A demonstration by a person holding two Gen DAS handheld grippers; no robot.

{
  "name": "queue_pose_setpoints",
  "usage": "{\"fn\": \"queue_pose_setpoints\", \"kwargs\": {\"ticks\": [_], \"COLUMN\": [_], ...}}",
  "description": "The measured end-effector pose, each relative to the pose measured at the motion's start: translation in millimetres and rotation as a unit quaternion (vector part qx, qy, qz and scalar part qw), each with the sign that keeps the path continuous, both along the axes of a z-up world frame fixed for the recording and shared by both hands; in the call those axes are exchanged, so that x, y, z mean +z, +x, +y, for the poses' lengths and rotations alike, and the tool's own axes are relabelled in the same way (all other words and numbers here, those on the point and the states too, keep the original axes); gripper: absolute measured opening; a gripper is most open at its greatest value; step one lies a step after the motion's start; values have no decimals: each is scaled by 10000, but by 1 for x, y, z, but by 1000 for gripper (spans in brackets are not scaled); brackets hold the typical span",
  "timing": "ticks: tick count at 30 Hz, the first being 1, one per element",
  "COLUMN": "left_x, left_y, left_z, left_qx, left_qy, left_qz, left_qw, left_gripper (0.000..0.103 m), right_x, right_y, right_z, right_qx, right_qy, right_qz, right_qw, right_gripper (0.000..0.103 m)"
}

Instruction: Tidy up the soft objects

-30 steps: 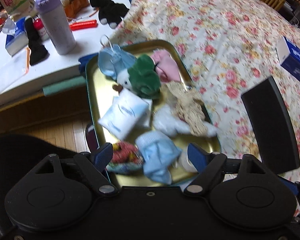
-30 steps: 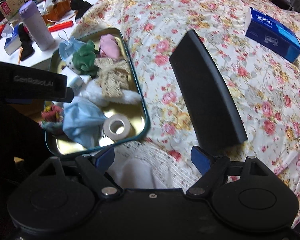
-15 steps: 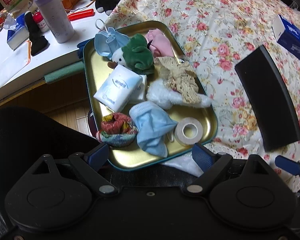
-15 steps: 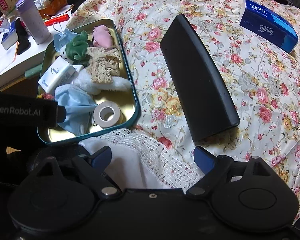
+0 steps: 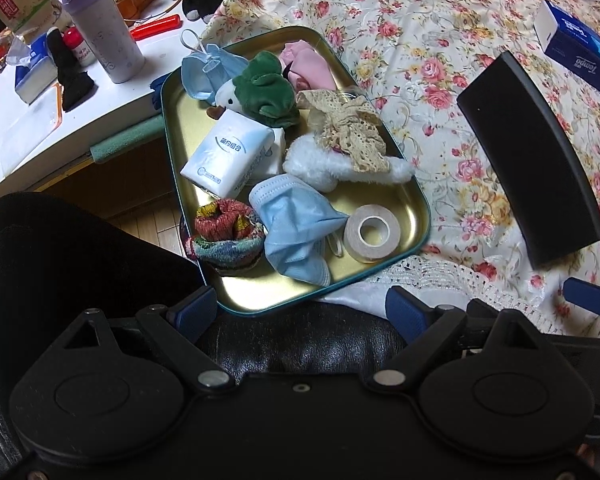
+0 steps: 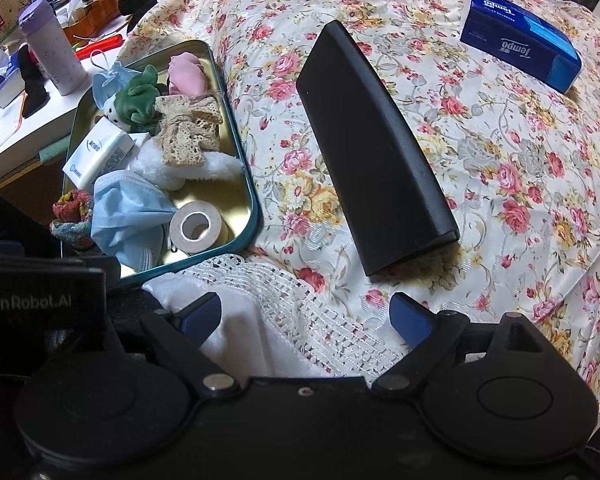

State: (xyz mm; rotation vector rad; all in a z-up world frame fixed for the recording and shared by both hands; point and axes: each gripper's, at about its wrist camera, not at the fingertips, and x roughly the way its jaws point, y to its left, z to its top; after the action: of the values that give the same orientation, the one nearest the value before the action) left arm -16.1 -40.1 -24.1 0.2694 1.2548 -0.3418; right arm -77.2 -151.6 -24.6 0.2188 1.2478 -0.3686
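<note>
Both grippers (left (image 5: 296,310), right (image 6: 306,314)) empty, right's jaws opening; mask (image 5: 296,224) lower centre in tray (image 5: 416,200), light and floppy, pinch the bunched fold

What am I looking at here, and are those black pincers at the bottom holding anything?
Each picture comes from a camera mounted on a hand-held gripper, looking forward along it. A person holds one in each hand. The left gripper is open and empty, by a gold tray holding a blue face mask, a tape roll, a white plush and more soft things. The right gripper, jaws opening, is also empty, over the floral cloth, near a black case and a blue tissue box.
</note>
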Motion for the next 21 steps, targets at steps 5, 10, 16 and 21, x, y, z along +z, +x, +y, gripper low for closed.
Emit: {"fn": "queue_pose_setpoints", "kwargs": {"ticks": [5,10,16,21], "left_x": [0,-1,-2,-4], "left_y": [-3,-2,-1,-4], "left_z": [-1,1,4,5], "left_qx": [-37,12,61,40], "left_qy": [33,90,147,204], "left_qz": [-9,-59,-104,-115], "left_qw": [10000,9999,9998,9997], "left_gripper": [89,89,89,89], "right_x": [-3,-6,-7,-5], "right_y": [-3,-5,-8,-15], "right_z": [0,-1,-2,-5], "right_qx": [-19,-56,-116,-200], "right_qy": [5,8,-44,-16], "right_qz": [17,50,56,6], "right_qw": [10000,10000,9999,9998], "right_gripper": [91,92,92,92]}}
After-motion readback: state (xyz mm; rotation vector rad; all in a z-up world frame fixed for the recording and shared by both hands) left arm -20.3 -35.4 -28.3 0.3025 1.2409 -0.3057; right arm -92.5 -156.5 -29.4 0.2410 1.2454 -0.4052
